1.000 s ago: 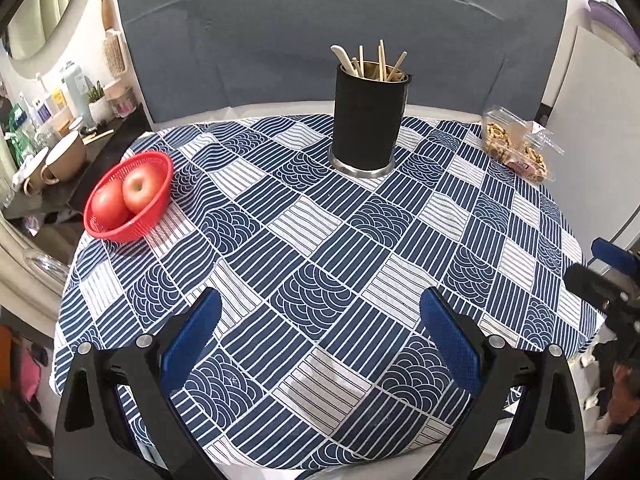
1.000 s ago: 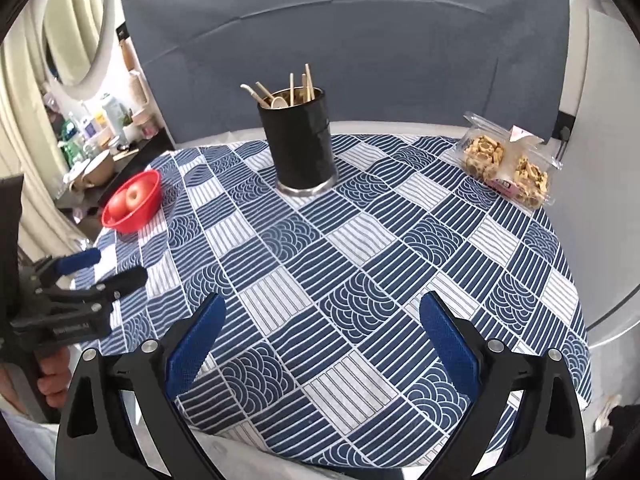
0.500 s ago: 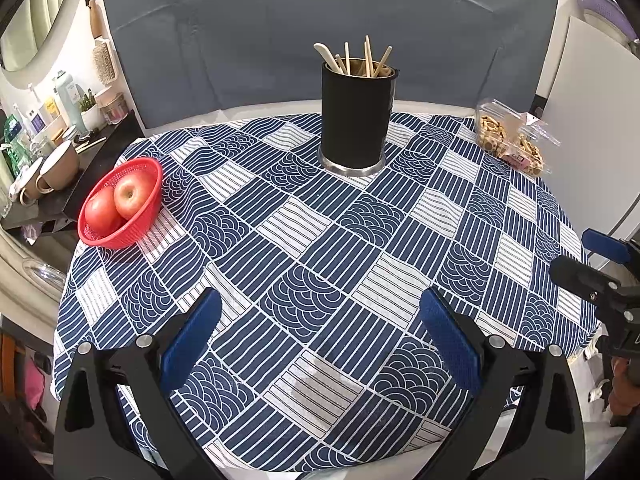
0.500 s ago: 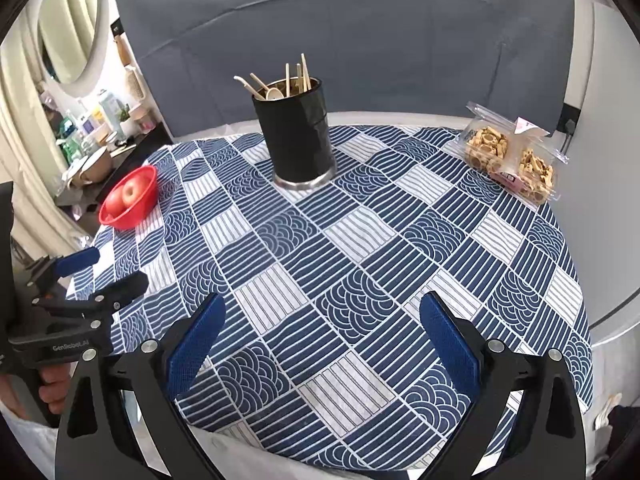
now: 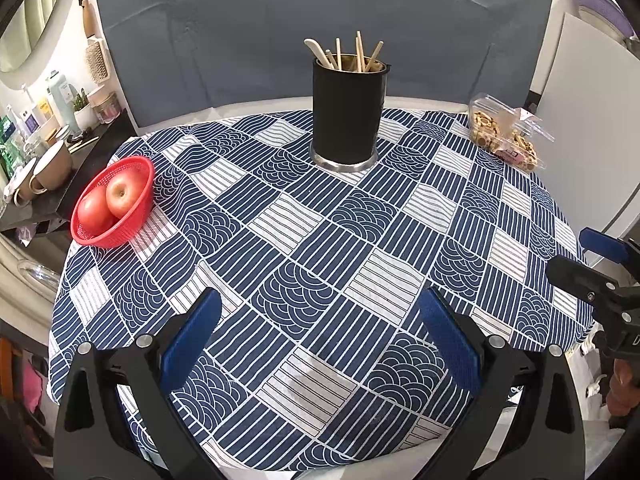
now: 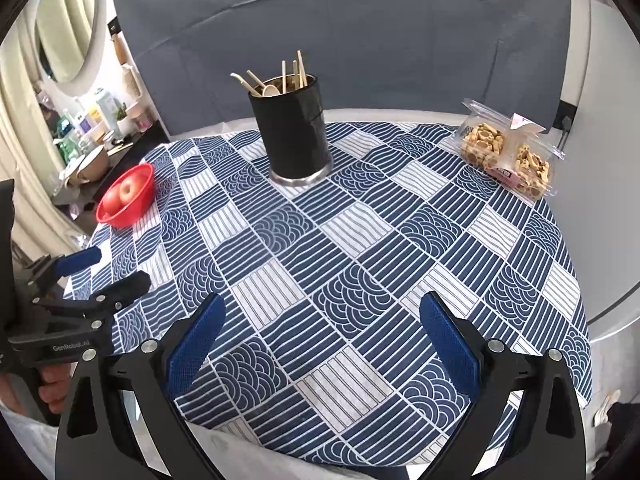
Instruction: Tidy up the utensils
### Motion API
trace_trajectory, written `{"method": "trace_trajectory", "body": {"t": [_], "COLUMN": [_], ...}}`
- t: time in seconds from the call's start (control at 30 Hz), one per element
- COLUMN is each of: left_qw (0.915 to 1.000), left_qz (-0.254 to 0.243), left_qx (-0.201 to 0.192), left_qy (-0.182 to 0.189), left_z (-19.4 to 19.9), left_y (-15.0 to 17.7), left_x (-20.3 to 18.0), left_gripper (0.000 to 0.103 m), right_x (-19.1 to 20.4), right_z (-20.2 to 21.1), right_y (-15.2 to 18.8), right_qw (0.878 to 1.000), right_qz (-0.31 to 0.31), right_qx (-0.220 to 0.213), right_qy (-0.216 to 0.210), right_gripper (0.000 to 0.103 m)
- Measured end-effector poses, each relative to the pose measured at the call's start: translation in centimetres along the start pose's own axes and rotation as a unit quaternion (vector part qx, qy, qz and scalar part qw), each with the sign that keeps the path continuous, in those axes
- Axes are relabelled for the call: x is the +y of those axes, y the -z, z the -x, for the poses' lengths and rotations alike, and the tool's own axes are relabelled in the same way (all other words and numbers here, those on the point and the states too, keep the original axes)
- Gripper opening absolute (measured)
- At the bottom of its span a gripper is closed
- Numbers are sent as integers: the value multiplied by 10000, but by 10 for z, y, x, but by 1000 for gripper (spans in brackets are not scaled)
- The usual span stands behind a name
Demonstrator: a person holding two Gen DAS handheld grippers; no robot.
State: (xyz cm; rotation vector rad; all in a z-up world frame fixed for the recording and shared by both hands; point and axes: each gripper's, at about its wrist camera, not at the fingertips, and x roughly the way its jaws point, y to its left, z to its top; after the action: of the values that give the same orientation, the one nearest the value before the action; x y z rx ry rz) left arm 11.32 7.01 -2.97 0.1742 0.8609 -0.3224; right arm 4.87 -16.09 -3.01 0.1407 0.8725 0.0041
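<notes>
Left gripper (image 5: 320, 334): fingers spread wide, empty, above near table edge. Red basket (image 5: 136, 172) with apples, far left. Black utensil holder (image 5: 346, 120) upright at far centre, holding wooden utensils (image 5: 360, 54) — probably chopsticks and spoons; light, stiff, smooth. Pinch one shaft above the rim. Right gripper (image 6: 320, 332): likewise spread, empty.
</notes>
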Motion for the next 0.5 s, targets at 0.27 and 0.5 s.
{"method": "trace_trajectory", "body": {"t": [0.27, 0.5], "left_qw": [10000, 10000], "left_qz": [-19, -2], "left_qx": [-1, -17], "left_qy": [-20, -94], "left_z": [4, 6], "left_y": [3, 4], "left_x": [-1, 1], "left_gripper": [97, 97], "right_x": [3, 4], "right_z": [0, -1], "right_y": [1, 0], "right_qw": [9999, 9999], "right_qz": [53, 79], "right_qx": [33, 24], "right_qy": [-96, -145], "right_gripper": [93, 93]}}
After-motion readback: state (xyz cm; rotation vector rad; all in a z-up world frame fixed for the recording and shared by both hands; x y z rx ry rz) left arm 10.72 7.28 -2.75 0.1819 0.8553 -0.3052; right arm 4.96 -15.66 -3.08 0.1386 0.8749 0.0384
